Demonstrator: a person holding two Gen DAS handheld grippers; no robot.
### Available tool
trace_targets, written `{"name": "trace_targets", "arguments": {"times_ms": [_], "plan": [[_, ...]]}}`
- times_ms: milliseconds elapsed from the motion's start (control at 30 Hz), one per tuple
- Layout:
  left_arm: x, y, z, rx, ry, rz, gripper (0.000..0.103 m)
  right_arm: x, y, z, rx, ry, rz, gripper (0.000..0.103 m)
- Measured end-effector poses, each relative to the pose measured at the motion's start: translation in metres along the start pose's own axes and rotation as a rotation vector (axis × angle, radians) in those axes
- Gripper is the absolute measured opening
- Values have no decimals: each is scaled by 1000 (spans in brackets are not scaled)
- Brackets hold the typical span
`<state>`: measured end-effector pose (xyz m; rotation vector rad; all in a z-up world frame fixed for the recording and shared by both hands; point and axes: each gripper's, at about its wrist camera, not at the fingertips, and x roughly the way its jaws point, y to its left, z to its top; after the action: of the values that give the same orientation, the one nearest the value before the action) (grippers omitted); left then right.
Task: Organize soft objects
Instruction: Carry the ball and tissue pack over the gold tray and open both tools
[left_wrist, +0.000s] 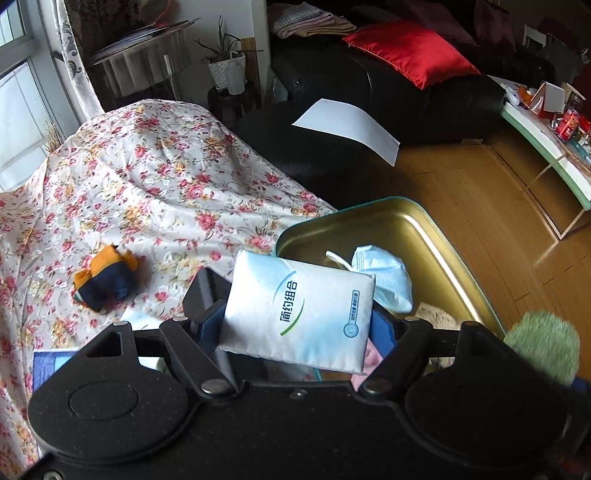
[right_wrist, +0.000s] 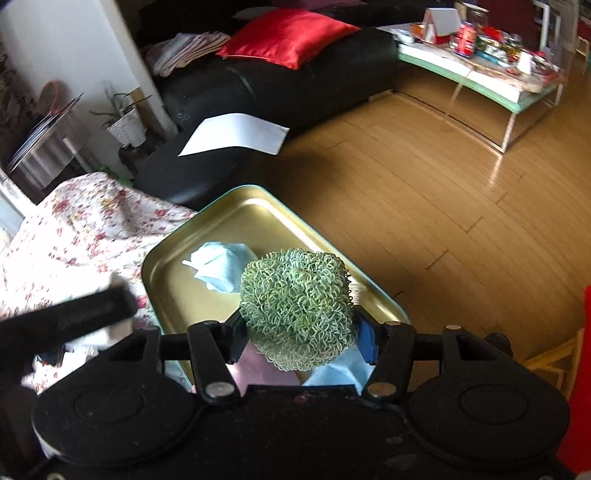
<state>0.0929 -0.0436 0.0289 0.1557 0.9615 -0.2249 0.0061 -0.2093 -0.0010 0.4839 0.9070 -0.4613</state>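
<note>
We count one gold tray (right_wrist: 255, 218), one crumpled blue face mask (right_wrist: 218, 269) in it, one white tissue pack (left_wrist: 299, 314), one green loopy scrubber (right_wrist: 295, 306), one orange-and-navy cloth bundle (left_wrist: 105, 275), one red cushion (left_wrist: 410, 51) and one white paper sheet (left_wrist: 347, 127).

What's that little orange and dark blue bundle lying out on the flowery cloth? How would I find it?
Start at the flowered bedspread, left of the gold tray. The rolled bundle lies alone on the fabric, left of the tissue pack in the left tongs. Unlike its pale neighbours, it is orange and navy.
</note>
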Motion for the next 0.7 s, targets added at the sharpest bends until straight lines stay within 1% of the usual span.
{"name": "trace_targets", "arguments": {"times_ms": [133, 200, 267, 333, 700], "plan": [[9, -3, 11, -13, 9, 1, 73, -4, 1, 0, -8, -15, 21, 59], [14, -4, 15, -20, 12, 0, 75, -3, 0, 1, -1, -17, 25, 62], [17, -5, 17, -21, 8, 3, 77, -4, -1, 2, 9, -21, 35, 70], [21, -6, 18, -18, 11, 1, 81, -6, -2, 1, 16, -25, 44, 73], [27, -5, 11, -29, 41, -2, 81, 0, -4, 2, 42, 3, 23, 73]]}}
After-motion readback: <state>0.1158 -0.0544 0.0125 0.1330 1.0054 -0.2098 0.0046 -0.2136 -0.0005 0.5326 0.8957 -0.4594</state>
